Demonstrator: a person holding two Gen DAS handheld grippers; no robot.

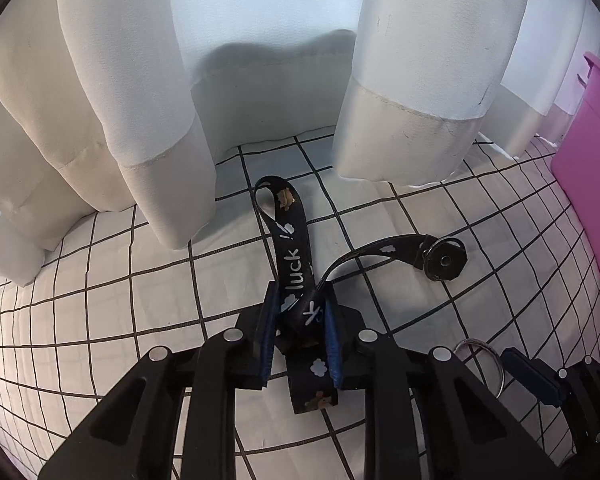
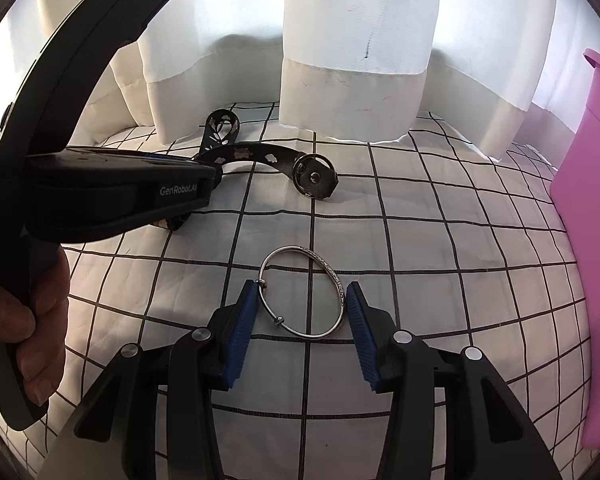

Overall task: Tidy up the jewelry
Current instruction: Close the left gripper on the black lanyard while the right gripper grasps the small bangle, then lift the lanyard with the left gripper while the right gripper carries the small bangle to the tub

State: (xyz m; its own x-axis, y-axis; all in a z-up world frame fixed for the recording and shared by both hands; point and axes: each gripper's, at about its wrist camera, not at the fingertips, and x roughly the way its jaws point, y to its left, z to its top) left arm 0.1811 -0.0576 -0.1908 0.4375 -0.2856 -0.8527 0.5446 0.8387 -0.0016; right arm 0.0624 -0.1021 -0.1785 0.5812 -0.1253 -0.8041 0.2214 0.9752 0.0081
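Two grippers work over a white cloth (image 2: 440, 240) ruled with black grid lines: the left gripper (image 1: 302, 320) is pinched on a black printed strap (image 1: 296, 256), whose loop runs toward 12 o'clock while its other end, with a metal ring and snap (image 1: 444, 258), lies on the cloth toward 2 o'clock. The right gripper (image 2: 302, 320) is spread wide, its blue pads (image 2: 242, 334) flanking a silver bangle (image 2: 302, 292) lying flat on the cloth. White curtains (image 2: 356, 40) hang at 12 o'clock, and a pink bin (image 2: 596, 220) stands at 3 o'clock.
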